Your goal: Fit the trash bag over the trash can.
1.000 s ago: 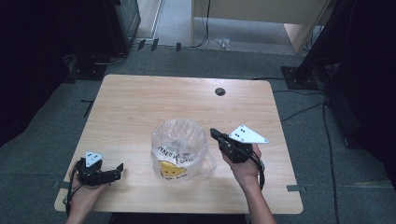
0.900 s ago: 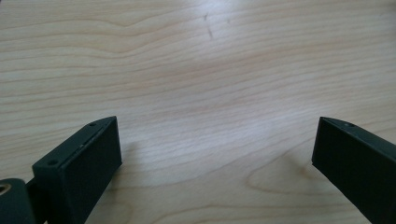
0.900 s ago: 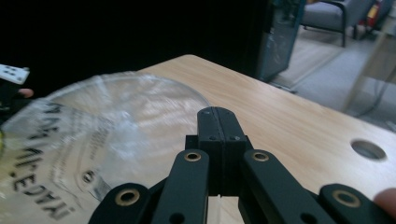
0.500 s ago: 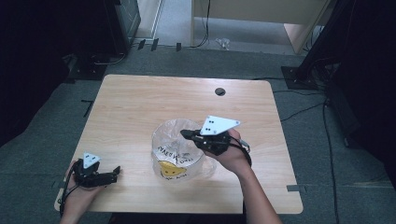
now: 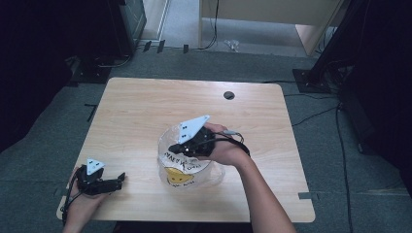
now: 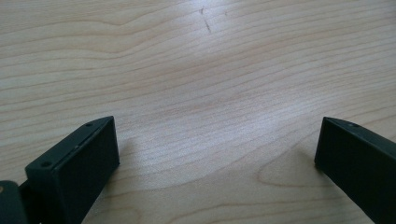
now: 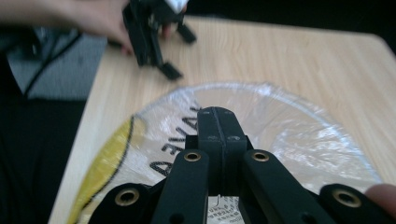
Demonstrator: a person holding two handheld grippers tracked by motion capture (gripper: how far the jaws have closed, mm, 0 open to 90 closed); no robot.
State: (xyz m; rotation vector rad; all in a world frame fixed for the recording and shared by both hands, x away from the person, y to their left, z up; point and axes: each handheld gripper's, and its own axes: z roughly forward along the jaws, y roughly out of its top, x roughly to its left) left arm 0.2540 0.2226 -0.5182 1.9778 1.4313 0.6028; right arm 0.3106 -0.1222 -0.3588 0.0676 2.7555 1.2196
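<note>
Left hand-held gripper (image 5: 119,178), black with a small grey three-cornered plate on top, lies low at the near left corner of the light wooden surface (image 5: 145,111), held in the person's left hand (image 5: 80,204). Its jaws stand wide apart with nothing between them; in the left gripper view bare wood grain runs between the two black jaws. It points toward the middle of the surface and sits well apart from the bag.

Clear crumpled plastic bag with a yellow smiling face and black lettering (image 5: 182,172) lies near the front centre of the surface, to the right of that gripper. In the right gripper view its print and shiny film (image 7: 289,126) spread beneath the jaws.

Right hand-held gripper (image 5: 171,148), black with a larger grey three-cornered plate, is held above the bag's far-side edge by the person's right hand (image 5: 223,150), pointing leftward. Its jaws are pressed fully together; no film can be seen caught between them. A cable loops off behind the hand.
</note>
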